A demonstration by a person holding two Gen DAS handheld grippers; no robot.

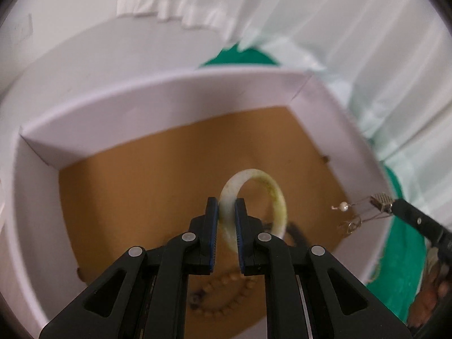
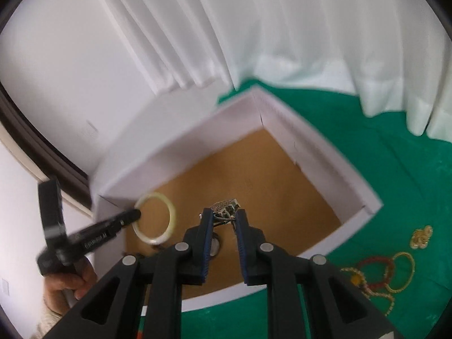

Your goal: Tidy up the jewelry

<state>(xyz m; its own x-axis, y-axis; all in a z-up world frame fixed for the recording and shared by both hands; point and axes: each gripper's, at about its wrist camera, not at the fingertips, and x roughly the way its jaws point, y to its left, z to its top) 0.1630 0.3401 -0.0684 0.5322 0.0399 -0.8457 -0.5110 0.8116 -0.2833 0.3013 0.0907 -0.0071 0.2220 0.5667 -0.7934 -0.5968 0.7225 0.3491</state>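
My left gripper [image 1: 226, 207] is shut on a pale jade bangle [image 1: 272, 188] and holds it upright above the brown floor of a white box [image 1: 175, 104]. A beaded bracelet [image 1: 226, 306] lies on that floor beneath the fingers. My right gripper [image 2: 224, 215] is shut on a dangling earring [image 2: 224, 206] with a metal mesh piece, also over the box [image 2: 325, 158]. In the left wrist view the right gripper [image 1: 395, 205] enters from the right with the earring [image 1: 380, 201] and its pearl hanging over the box wall. In the right wrist view the left gripper [image 2: 135, 214] grips the bangle [image 2: 171, 212].
The box stands on a green cloth [image 2: 367, 147] against a white curtain [image 2: 282, 28]. Red and gold bangles [image 2: 391, 271] and a small gold piece [image 2: 421, 237] lie on the cloth to the right of the box. A hand [image 2: 63, 284] holds the left gripper.
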